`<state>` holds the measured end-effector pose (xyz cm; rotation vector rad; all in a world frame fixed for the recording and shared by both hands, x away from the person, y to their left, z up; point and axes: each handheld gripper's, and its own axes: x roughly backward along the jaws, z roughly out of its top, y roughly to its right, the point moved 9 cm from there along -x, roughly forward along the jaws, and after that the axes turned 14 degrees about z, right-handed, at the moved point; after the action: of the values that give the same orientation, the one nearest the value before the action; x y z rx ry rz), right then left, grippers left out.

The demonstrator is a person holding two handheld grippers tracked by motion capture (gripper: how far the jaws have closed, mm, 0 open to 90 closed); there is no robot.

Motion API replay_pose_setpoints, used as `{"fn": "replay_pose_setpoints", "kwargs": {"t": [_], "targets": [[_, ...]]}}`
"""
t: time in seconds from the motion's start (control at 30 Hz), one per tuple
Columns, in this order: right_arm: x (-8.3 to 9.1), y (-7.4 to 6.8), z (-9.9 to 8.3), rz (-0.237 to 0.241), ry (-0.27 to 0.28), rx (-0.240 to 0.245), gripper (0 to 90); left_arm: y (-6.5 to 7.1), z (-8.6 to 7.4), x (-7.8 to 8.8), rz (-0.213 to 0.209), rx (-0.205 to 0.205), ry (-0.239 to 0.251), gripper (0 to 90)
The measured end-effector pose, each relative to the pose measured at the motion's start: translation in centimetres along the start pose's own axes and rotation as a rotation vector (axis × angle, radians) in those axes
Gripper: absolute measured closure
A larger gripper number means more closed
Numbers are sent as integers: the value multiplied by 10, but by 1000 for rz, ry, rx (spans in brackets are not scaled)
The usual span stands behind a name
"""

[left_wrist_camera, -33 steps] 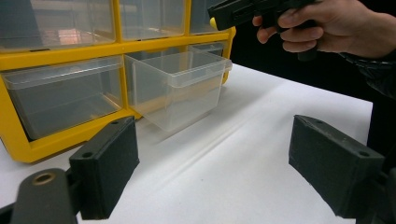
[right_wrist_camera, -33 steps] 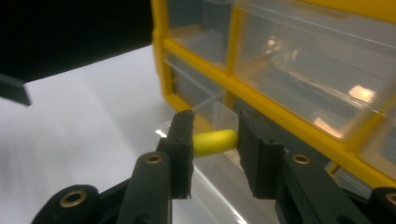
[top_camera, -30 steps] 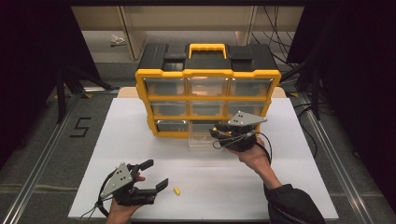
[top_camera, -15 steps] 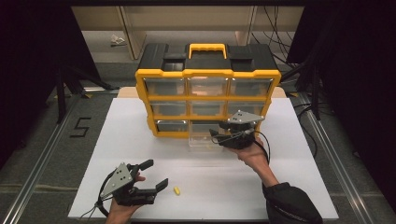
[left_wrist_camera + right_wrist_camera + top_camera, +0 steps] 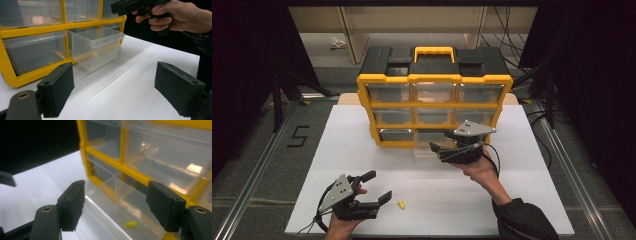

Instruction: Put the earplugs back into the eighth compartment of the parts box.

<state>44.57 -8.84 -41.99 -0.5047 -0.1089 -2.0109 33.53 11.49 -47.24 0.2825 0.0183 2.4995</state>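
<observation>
Right gripper (image 5: 437, 150) is held above the clear plastic drawer (image 5: 427, 151) pulled out of the bottom row of the yellow-and-black plastic drawer cabinet (image 5: 434, 80). Its jaws are spread and have just been opening; nothing is pinched between them. In the right gripper view, a small yellow capsule-shaped piece (image 5: 131, 224) is seen lying on the drawer floor, below and between the spread jaws, not touched by either.

The drawer is seen part-way out of the middle slot of the bottom row, its front end resting on the white surface (image 5: 522, 165). In the left gripper view the same drawer (image 5: 96, 47) is seen with a yellow item inside, blurred through the wall.

Left gripper (image 5: 374, 186) is held low at the near left of the surface, jaws spread wide, nothing between them. Its pads are seen apart in the left gripper view, with bare surface between.

A second small yellow capsule-shaped piece (image 5: 401, 204) is seen lying on the surface just right of the left gripper, near its jaw tip, not touched.

The other cabinet drawers are seen shut. The cabinet sits at the far middle of the surface, yellow handle on top.
</observation>
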Motion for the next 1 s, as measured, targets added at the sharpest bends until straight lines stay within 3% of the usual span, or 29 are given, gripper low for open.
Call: {"fn": "replay_pose_setpoints", "kwargs": {"t": [0.57,0.77,1.0], "targets": [[-10,-46,-9,105,-52,42,273,-2,1,1,14,2,8,158],[-22,-62,-19,142,-100,69,271,-3,2,2,17,6,15,158],[-43,-79,-44,190,-193,84,268,-3,2,1,18,4,16,159]]}}
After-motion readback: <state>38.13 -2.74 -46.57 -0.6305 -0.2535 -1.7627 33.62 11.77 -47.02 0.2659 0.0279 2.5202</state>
